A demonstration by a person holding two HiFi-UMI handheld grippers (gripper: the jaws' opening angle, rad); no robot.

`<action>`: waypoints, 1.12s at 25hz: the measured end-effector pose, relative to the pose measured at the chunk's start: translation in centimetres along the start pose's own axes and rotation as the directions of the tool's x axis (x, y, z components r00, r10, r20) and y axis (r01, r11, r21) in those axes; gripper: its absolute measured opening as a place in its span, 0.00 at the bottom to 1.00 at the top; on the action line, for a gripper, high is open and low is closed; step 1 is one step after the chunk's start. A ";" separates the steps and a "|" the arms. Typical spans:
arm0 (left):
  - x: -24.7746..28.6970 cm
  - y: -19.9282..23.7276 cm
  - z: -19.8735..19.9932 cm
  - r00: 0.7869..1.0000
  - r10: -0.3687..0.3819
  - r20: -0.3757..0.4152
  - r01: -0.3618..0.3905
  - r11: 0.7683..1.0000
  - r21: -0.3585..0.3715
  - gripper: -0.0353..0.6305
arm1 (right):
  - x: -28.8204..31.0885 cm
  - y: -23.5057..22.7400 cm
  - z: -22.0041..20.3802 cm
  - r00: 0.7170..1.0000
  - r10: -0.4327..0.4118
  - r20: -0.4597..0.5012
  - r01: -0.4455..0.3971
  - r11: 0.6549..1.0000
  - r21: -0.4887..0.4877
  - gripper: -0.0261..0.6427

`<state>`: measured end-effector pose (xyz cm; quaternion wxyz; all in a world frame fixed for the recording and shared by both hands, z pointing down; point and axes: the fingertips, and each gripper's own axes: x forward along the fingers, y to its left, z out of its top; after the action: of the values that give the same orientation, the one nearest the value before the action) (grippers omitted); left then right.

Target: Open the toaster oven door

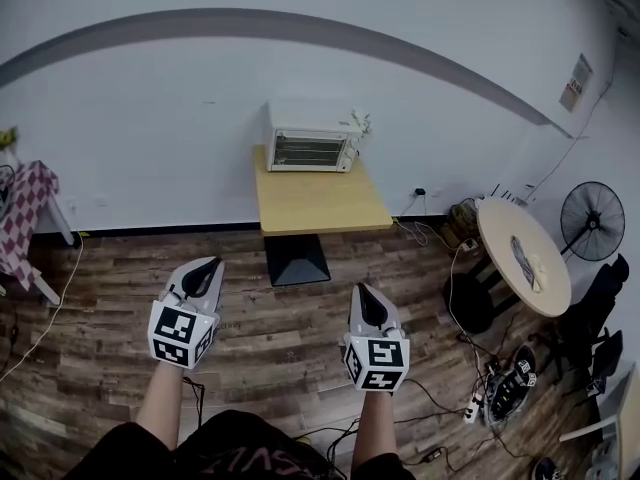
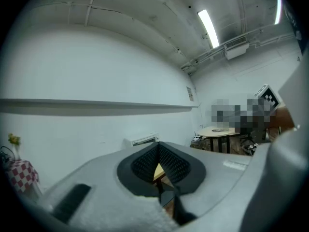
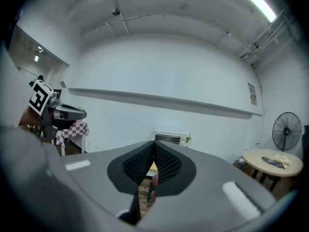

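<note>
A white toaster oven (image 1: 310, 138) stands at the back of a small wooden table (image 1: 318, 203) against the wall, its glass door closed. My left gripper (image 1: 206, 273) and my right gripper (image 1: 366, 303) hang side by side over the wood floor, well short of the table. Both are shut with nothing between the pads. In the left gripper view the toaster oven (image 2: 145, 140) shows just above the closed left gripper (image 2: 158, 154). Over the closed right gripper (image 3: 154, 151), the right gripper view shows the toaster oven (image 3: 170, 138) straight ahead.
A round table (image 1: 522, 256) with a cloth on it stands at the right, beside a floor fan (image 1: 592, 222) and chairs. Cables and a power strip (image 1: 474, 404) lie on the floor at the right. A checkered-cloth table (image 1: 24, 218) is at the left.
</note>
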<state>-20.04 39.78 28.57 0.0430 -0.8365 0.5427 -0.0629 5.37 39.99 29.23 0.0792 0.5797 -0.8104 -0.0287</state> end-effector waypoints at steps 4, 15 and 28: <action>-0.5 1.4 -0.8 1.000 -0.020 -0.002 0.020 1.000 -0.006 0.05 | 0.3 1.6 0.1 1.000 -0.023 -0.004 0.023 0.999 -0.022 0.05; -0.3 4.1 -1.7 0.999 -0.054 0.009 0.054 0.998 -0.018 0.05 | 1.6 3.8 0.4 0.998 -0.067 -0.001 0.067 0.997 -0.030 0.05; 5.0 5.3 -3.0 0.997 -0.078 -0.006 0.078 0.997 -0.027 0.05 | 6.3 1.6 -0.3 0.997 -0.073 0.011 0.073 0.997 0.008 0.05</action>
<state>-23.29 33.02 31.03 0.0274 -0.8572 0.5106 -0.0604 1.92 34.57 30.37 0.0714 0.6091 -0.7892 -0.0319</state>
